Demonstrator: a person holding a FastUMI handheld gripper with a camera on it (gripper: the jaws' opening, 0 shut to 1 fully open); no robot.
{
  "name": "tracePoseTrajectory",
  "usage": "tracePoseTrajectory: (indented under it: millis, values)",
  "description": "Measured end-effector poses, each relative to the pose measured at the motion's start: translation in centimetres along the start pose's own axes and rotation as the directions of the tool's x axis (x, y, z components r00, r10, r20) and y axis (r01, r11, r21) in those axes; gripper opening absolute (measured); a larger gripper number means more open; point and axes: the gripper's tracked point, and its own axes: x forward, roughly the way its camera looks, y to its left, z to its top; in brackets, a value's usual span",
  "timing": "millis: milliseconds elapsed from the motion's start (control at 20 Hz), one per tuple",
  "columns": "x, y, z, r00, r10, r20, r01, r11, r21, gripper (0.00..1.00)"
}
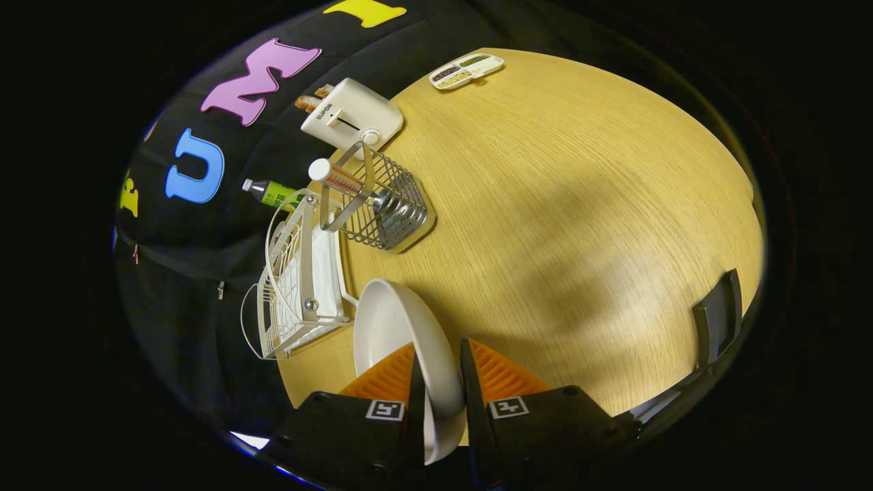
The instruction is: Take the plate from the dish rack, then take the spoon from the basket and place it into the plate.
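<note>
Tongs (440,382) nearly closed, both fingers pressed on the rim of the white plate (395,327), one finger on each face of it. Plate held on edge between the fingers, its bowl side turned toward the dish rack (297,286), the rest of it reaching ahead of the fingertips and clear above the wooden desk (580,204). Dish rack just beyond the plate, at the desk's edge next to the black cloth wall, its slots bare of plates. Wire basket (385,204) farther ahead, just past the rack, with the spoon (348,183) standing tilted inside, handle end poking out over the rim. White toaster (351,114) behind the basket along the same edge, bread in its slots. Green bottle (269,193) lying near the rack by the cloth. Divided snack tray (467,70) at the far edge of the desk, well apart from the rest.
</note>
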Motion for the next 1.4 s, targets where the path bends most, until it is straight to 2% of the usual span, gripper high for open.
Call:
tracePoseTrajectory:
  millis: [100, 150, 200, 300, 400, 450, 500, 600, 800, 1000, 1250, 1400]
  values:
    - [-0.2, -0.3, 0.5, 1.0, -0.005, 0.012, 0.004, 1.0, 0.013, 0.34]
    - [-0.5, -0.1, 0.6, 1.0, 0.006, 0.018, -0.006, 1.0, 0.022, 0.47]
    - [-0.5, 0.0, 0.9, 1.0, 0.011, 0.023, -0.011, 0.999, 0.03, 0.52]
    - [-0.6, 0.1, 1.3, 0.999, 0.012, 0.033, -0.014, 0.999, 0.035, 0.54]
    - [-0.9, 0.2, 1.3, 0.999, 0.012, 0.037, -0.013, 1.0, 0.017, 0.79]
    - [-1.1, 0.1, 1.1, 0.999, 0.01, 0.036, -0.01, 1.0, 0.002, 0.84]
    - [-1.4, 0.1, 1.1, 0.999, 0.007, 0.035, -0.006, 1.0, -0.016, 0.86]
    - [-1.9, 0.3, 1.1, 0.999, 0.003, 0.036, -0.001, 0.998, -0.058, 0.97]
    - [-4.0, 1.7, 1.7, 0.998, 0.017, 0.061, -0.006, 0.986, -0.168, 0.97]
    - [-7.2, 4.6, 3.9, 0.987, 0.057, 0.151, -0.01, 0.954, -0.298, 0.97]
    - [-11.6, 8.7, 7.6, 0.954, 0.119, 0.274, 0.021, 0.887, -0.46, 0.97]
    - [-13.5, 10.8, 10.0, 0.935, 0.14, 0.326, 0.066, 0.834, -0.548, 0.97]
